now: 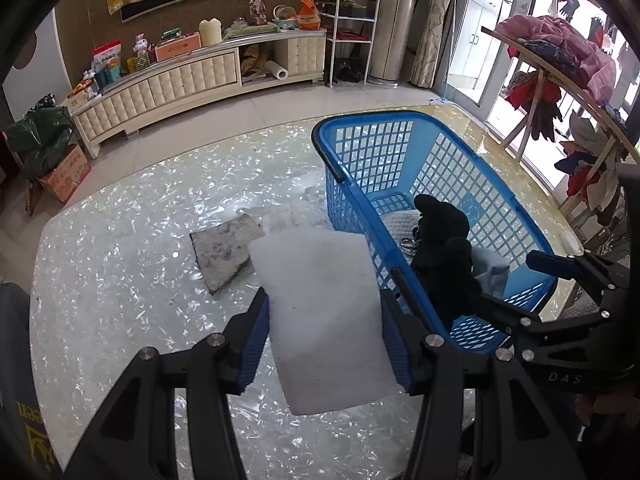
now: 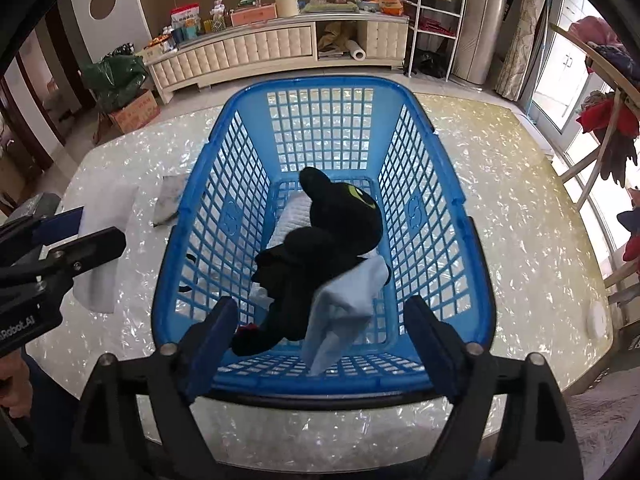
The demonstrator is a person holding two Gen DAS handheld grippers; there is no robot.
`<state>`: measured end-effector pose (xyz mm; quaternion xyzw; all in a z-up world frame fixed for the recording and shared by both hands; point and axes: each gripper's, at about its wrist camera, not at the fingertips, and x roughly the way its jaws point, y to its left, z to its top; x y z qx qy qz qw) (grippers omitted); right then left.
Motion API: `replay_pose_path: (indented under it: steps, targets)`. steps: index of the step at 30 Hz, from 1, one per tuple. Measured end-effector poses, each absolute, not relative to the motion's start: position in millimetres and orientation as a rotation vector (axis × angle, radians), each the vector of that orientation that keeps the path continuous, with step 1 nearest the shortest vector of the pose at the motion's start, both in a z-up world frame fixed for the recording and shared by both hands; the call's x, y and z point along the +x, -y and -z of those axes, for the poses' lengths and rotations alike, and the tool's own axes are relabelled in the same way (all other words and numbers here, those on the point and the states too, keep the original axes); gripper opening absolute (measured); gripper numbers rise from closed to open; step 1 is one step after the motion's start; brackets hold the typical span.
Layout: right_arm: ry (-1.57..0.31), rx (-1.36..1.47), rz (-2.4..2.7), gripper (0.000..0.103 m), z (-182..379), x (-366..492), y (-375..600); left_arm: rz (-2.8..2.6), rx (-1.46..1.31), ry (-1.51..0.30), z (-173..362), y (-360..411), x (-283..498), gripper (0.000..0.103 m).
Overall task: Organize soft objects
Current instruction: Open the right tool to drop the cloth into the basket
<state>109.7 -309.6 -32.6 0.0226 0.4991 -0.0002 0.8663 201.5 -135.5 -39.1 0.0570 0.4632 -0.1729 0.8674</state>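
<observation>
White foam pad (image 1: 324, 320) is clamped by left gripper (image 1: 326, 344), basket (image 1: 356, 196) at 2 o'clock. Right gripper (image 2: 320, 332) is spread wide, nothing held, over black plush (image 2: 320, 236).

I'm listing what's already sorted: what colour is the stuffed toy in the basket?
Black, with a yellow-green eye. The stuffed toy shows best in the right wrist view.

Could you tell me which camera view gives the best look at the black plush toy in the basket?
The right wrist view: it looks straight down into the blue basket, showing the whole black plush toy, including its yellow-green eye, lying over a light blue cloth. The left wrist view catches only its dark outline past the basket's wall.
</observation>
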Motion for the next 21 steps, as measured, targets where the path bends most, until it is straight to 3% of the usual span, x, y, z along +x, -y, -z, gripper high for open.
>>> replay_pose_path:
  steps: [3, 21]
  targets:
    - [-1.027, 0.050, -0.001, 0.094, 26, 104, 312, 0.364, 0.125, -0.958, 35, 137, 199, 0.050]
    - [-0.955, 0.152, 0.015, 0.097, 17, 88, 341, 0.419, 0.161, -0.915, 13, 168, 209, 0.050]
